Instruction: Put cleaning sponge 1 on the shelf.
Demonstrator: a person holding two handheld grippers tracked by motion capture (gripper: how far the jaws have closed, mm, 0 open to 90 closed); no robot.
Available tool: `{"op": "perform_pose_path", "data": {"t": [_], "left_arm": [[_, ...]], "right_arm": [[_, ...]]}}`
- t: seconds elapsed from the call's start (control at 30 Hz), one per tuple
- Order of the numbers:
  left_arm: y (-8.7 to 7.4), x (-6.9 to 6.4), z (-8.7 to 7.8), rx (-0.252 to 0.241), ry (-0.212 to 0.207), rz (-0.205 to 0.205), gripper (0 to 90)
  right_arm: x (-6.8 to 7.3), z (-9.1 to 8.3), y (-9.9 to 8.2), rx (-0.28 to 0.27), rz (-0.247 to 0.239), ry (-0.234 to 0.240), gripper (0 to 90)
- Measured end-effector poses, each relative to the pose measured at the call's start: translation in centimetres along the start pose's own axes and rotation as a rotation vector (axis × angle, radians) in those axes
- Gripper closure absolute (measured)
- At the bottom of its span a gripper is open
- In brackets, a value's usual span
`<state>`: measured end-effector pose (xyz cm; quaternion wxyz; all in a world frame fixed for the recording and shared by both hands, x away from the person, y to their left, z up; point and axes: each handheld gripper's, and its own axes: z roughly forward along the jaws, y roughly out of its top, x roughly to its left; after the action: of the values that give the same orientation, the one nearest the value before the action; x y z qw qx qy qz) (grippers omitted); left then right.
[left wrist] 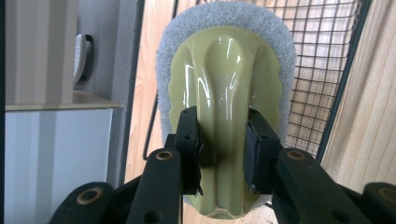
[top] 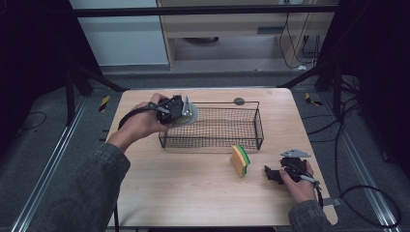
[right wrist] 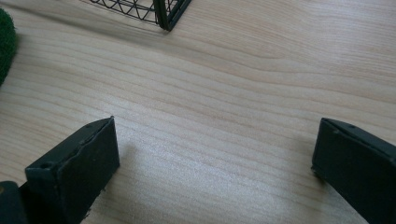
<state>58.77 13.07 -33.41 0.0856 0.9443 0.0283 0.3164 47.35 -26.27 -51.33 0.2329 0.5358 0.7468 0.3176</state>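
Note:
My left gripper (left wrist: 223, 144) is shut on a scrubber with a pale green glossy handle (left wrist: 224, 93) and a white fibrous pad around it. In the high view the left gripper (top: 180, 112) holds that scrubber (top: 189, 115) above the left end of a black wire basket (top: 212, 128). A yellow and green sponge (top: 240, 160) stands on edge on the wooden table in front of the basket. My right gripper (top: 267, 173) rests low on the table at the right, a short way from the sponge, open with bare wood between its jaws (right wrist: 212, 154).
The wooden table (top: 183, 188) has free room in front. A corner of the basket (right wrist: 163, 14) and a green edge of the sponge (right wrist: 5, 42) show in the right gripper view. A small dark round thing (top: 239, 101) lies behind the basket. Black frame bars stand around the table.

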Motion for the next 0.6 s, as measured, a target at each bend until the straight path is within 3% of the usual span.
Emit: {"op": "perform_pose_path", "data": {"t": [0.6], "left_arm": [[0.6,-1.0,2.1,0.021,-0.054,0.041,70.3]], "right_arm": [[0.0,-0.3,-0.3,-0.001,0.004,-0.004,0.8]]}}
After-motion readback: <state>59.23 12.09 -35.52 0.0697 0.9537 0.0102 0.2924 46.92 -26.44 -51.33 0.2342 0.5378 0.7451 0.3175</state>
